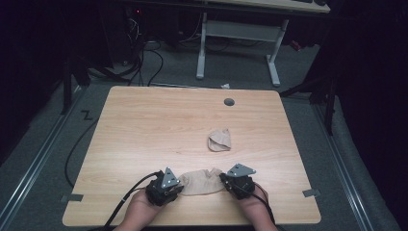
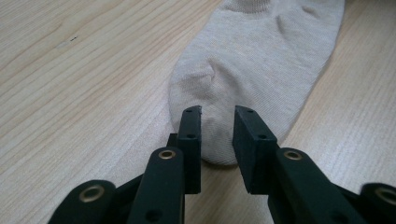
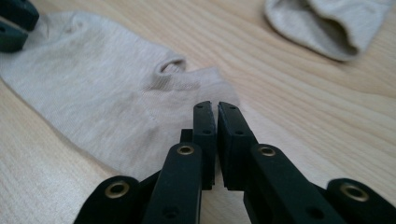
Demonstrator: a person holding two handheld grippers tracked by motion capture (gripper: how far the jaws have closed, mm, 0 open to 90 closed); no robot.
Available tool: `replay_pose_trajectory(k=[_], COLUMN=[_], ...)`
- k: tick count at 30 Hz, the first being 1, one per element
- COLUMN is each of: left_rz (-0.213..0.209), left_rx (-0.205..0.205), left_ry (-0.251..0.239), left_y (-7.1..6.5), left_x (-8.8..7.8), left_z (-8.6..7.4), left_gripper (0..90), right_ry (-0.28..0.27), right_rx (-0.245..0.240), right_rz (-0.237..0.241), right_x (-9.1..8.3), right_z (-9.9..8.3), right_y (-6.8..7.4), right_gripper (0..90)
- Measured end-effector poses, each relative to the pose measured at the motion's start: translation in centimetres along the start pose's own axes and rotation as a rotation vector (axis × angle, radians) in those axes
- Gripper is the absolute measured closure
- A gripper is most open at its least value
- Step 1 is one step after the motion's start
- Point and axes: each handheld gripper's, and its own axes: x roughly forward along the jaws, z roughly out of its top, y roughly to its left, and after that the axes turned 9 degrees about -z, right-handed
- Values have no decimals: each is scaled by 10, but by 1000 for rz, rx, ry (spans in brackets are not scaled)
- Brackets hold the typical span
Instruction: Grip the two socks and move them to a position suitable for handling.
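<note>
Flat beige sock (image 1: 202,182) on near edge of worktop (image 1: 144,125), between both tools. Left tool (image 2: 217,122) jaws apart, straddling toe end, not yet clamped. Right tool (image 3: 216,116) jaws nearly together at cuff edge; cannot tell if fabric pinched. Second sock (image 1: 219,140) bunched mid-worktop, well apart. Likely stretching or folding: close left fully on toe, lift both ends evenly.

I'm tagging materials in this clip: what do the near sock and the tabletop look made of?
Near sock: soft knit fabric, probably a cotton blend; beige, matte, with fine knit texture and a ribbed cuff.
Tabletop: pale wood-grain surface with a smooth, low sheen; its even grain suggests laminate rather than solid wood, though I can't confirm that.
</note>
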Motion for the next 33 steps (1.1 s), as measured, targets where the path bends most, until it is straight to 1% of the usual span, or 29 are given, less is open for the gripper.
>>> replay_pose_trajectory(k=[1, 3, 4, 5, 6, 7, 11, 13, 14, 16, 18, 20, 22, 24, 26, 27, 28, 29, 30, 33], left_rz=[-4, -5, -16, -16, -28, -31, -23, -27, -21, -20, -11, 4, 29, 71, 86, 90, 90, 93, 97, 105], left_rx=[4, 8, 4, 4, 3, 2, 9, -3, -9, -20, -28, -31, -39, -56, -78, -90, -98, -102, -107, -116], left_ry=[5, 8, 15, 15, 24, 30, 57, 61, 60, 37, -2, -35, -61, -92, -126, -134, -137, -136, -132, -129], left_y=[0, 0, -1, -1, -2, -2, -6, -6, -5, -4, -2, 2, 6, 13, 20, 24, 27, 30, 32, 35], left_x=[-1, -2, -6, -6, -11, -14, -24, -28, -29, -32, -37, -41, -45, -49, -53, -54, -55, -55, -56, -56], left_z=[-1, -1, -5, -5, -9, -11, -19, -22, -22, -20, -19, -18, -19, -21, -23, -24, -25, -26, -27, -28], left_gripper=[724, 718, 718, 717, 718, 718, 716, 713, 702, 679, 662, 649, 631, 623, 627, 627, 626, 623, 622, 618], right_ry=[6, 9, 6, 5, 5, 8, 3, -1, -6, -25, -58, -75, -86, -94, -97, -101, -106, -104, -104, -86], right_rx=[-8, 4, 24, 23, 13, 8, -21, -37, -49, -50, -33, -14, 2, 37, 70, 88, 95, 109, 112, 136], right_rz=[4, 16, 36, 48, 53, 58, 93, 99, 98, 93, 80, 64, 45, 31, 18, 7, -6, -22, -39, -69], right_x=[1, -1, -2, -4, -5, -6, -10, -11, -12, -16, -19, -20, -19, -17, -13, -10, -7, -4, 0, 16], right_z=[0, -3, -5, -6, -7, -6, -6, -6, -6, -4, -1, 1, 4, 8, 13, 17, 21, 26, 31, 47], right_y=[1, 4, 6, 7, 9, 11, 25, 31, 34, 35, 32, 26, 19, 9, 0, -7, -12, -17, -22, -38], right_gripper=[861, 860, 859, 859, 858, 858, 850, 830, 817, 813, 813, 814, 819, 820, 826, 827, 829, 832, 845, 873])
